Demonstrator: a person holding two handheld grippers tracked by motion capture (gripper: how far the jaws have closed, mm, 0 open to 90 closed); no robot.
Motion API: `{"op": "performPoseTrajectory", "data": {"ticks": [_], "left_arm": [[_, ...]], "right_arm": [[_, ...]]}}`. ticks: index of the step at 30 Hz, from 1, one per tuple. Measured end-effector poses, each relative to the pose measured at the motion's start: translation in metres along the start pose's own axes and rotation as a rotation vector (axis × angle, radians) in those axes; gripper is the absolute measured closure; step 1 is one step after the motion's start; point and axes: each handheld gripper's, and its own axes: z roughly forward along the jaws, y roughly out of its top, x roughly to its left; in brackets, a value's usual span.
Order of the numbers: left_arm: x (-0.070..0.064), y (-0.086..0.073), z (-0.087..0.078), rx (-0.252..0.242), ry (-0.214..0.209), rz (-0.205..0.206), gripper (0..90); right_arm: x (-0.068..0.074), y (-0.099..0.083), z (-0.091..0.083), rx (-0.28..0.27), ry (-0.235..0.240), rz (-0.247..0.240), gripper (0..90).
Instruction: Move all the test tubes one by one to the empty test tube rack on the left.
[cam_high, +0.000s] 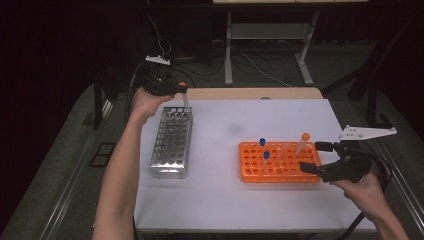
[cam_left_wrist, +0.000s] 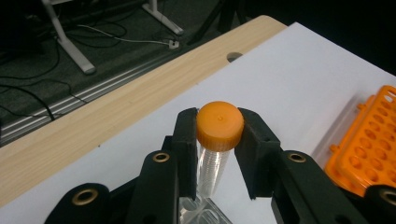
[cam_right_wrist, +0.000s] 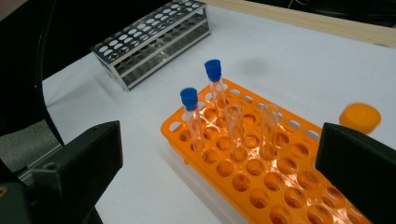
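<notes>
My left gripper (cam_high: 181, 89) is shut on a clear tube with an orange cap (cam_left_wrist: 219, 125), its jaws pressing on the cap from both sides. The tube hangs over the far end of the metal rack (cam_high: 172, 142), whose top edge (cam_left_wrist: 201, 212) shows just below it. My right gripper (cam_high: 311, 156) stands wide open at the right end of the orange rack (cam_high: 280, 162), holding nothing. In that rack stand two blue-capped tubes (cam_right_wrist: 189, 99) (cam_right_wrist: 213, 70), two uncapped clear tubes (cam_right_wrist: 233, 122) and an orange-capped tube (cam_high: 305, 136).
White paper (cam_high: 225, 200) covers the table, with a bare wooden strip (cam_high: 250, 93) along the far edge. The metal rack (cam_right_wrist: 154, 42) lies left, the orange rack (cam_right_wrist: 261, 182) right, with open paper between them. Dark floor, cables and a table frame (cam_high: 270, 40) lie beyond.
</notes>
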Motion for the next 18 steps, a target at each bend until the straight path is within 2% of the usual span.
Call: {"op": "performPoseTrajectory", "data": {"ticks": [6, 11, 16, 18], "left_arm": [[0.008, -0.004, 0.011, 0.004, 0.038, -0.016, 69.1], [0.014, -0.008, 0.019, -0.002, 0.038, -0.043, 69.1], [0.016, -0.011, 0.023, -0.020, 0.050, -0.049, 69.1], [0.015, -0.011, 0.024, -0.004, 0.078, -0.035, 69.1]], "right_arm": [[-0.004, -0.014, -0.003, 0.001, -0.009, 0.024, 0.3], [-0.006, -0.024, -0.005, 0.007, -0.014, 0.038, 0.3], [-0.009, -0.032, -0.007, 0.007, -0.022, 0.050, 0.3], [-0.010, -0.036, -0.006, 0.010, -0.021, 0.060, 0.3]]}}
